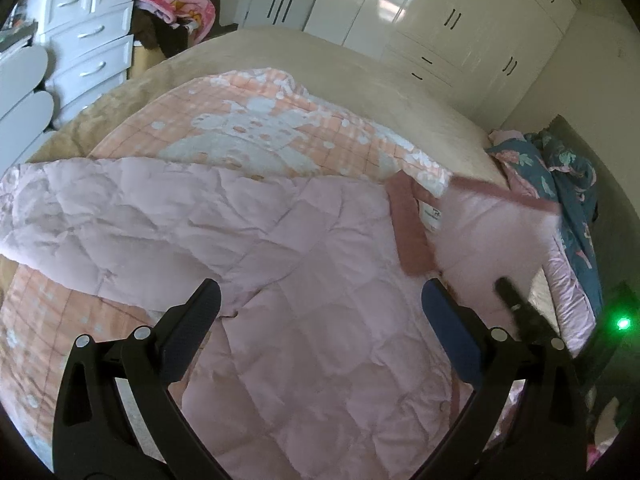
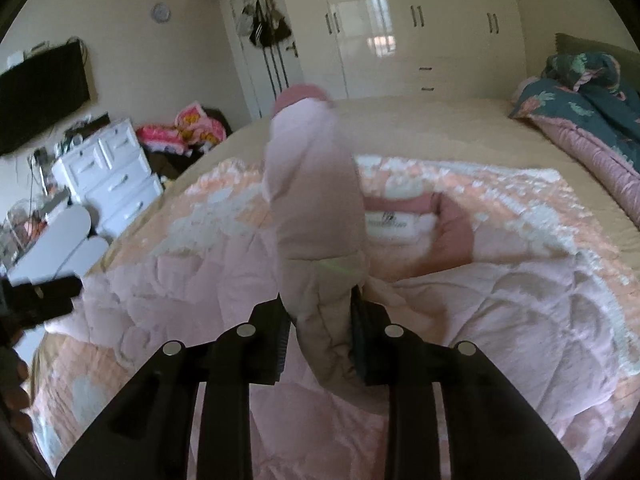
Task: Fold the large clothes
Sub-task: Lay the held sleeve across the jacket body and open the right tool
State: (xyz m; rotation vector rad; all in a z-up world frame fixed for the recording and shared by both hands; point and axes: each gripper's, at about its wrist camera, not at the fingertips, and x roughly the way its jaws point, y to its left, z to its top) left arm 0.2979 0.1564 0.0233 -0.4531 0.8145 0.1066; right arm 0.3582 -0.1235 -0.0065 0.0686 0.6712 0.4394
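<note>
Left wrist view: my left gripper (image 1: pixel 320 332) has its jaws spread wide, nothing between them. Below them lies the pale pink quilted padded coat (image 1: pixel 248 248), spread across the middle of the frame on a peach-and-white patterned blanket (image 1: pixel 256 120) over the beige bed (image 1: pixel 332 56). The coat's dusty-rose ribbed collar (image 1: pixel 408 224) sits right of centre, a white label beside it. At the right, a blurred pink sleeve with a rose cuff (image 1: pixel 516 196) is lifted over the coat; the right gripper shows dark at the lower right edge.

Right wrist view: my right gripper (image 2: pixel 320 344) has its jaws pinching the pale pink sleeve (image 2: pixel 316 200), which stands up through the centre of the frame, its rose cuff at the top. The jaws look only narrowly parted around the bunched fabric. Collar and label lie just behind, centre right. A teal floral quilt (image 2: pixel 588 92) is heaped at the upper right.

Progress, as I judge it: early. One sleeve is being brought across the body; the other sleeve and the body folds look undone.
</note>
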